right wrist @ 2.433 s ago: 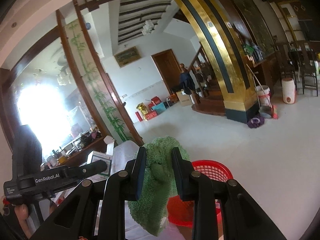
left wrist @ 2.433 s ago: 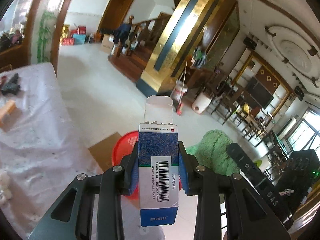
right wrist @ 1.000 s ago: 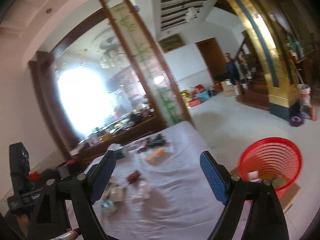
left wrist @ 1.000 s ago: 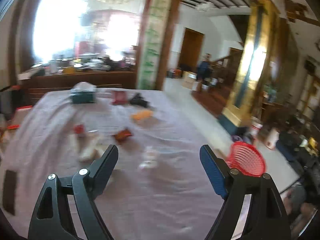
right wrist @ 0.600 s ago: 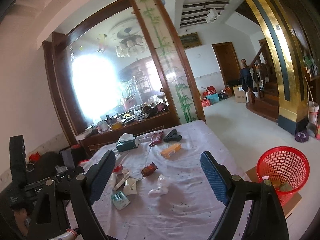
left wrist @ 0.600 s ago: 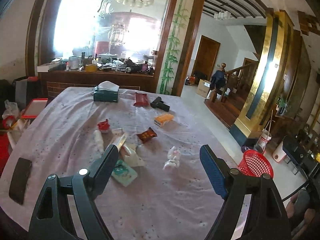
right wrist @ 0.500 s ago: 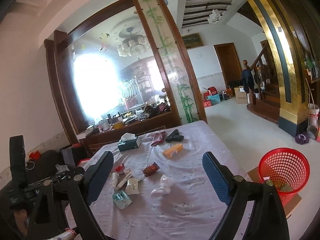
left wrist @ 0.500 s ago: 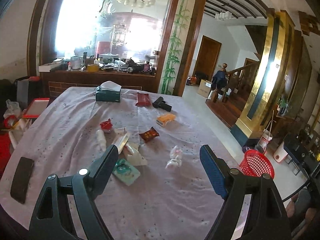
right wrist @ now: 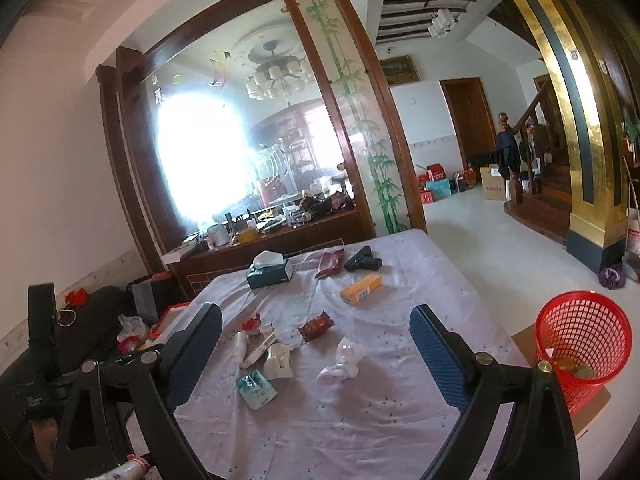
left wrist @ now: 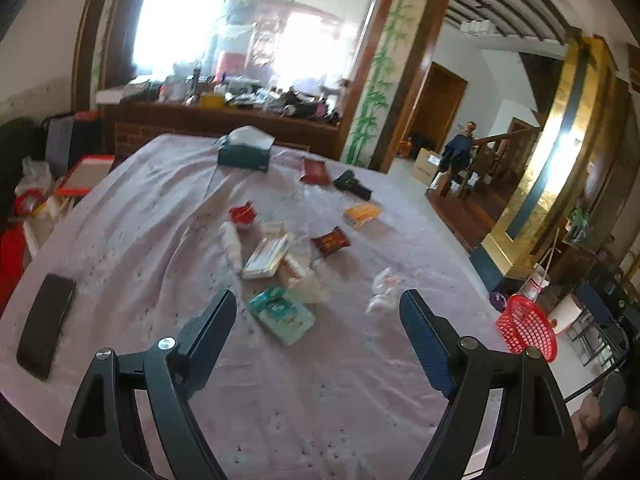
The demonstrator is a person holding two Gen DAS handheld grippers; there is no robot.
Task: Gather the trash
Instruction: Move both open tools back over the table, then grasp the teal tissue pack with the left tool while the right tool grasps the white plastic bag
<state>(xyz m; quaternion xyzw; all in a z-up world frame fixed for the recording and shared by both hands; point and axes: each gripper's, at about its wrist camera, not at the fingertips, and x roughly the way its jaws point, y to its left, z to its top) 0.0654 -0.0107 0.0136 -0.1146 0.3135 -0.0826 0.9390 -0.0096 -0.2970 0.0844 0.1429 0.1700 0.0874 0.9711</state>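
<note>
Both the left gripper (left wrist: 318, 322) and right gripper (right wrist: 316, 338) hang wide open and empty above the lilac-clothed tabletop (left wrist: 132, 232), lining up the next pick, likely the crumpled white plastic wrapper (right wrist: 342, 362) left of the red mesh plastic bin (right wrist: 582, 340).

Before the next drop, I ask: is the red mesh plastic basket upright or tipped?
Upright: the red mesh plastic basket stands on its base, mouth upward.

Table (left wrist: 140, 216) w/ tissue box (left wrist: 244, 154), phone (left wrist: 46, 330), scattered wrappers (left wrist: 330, 241).
</note>
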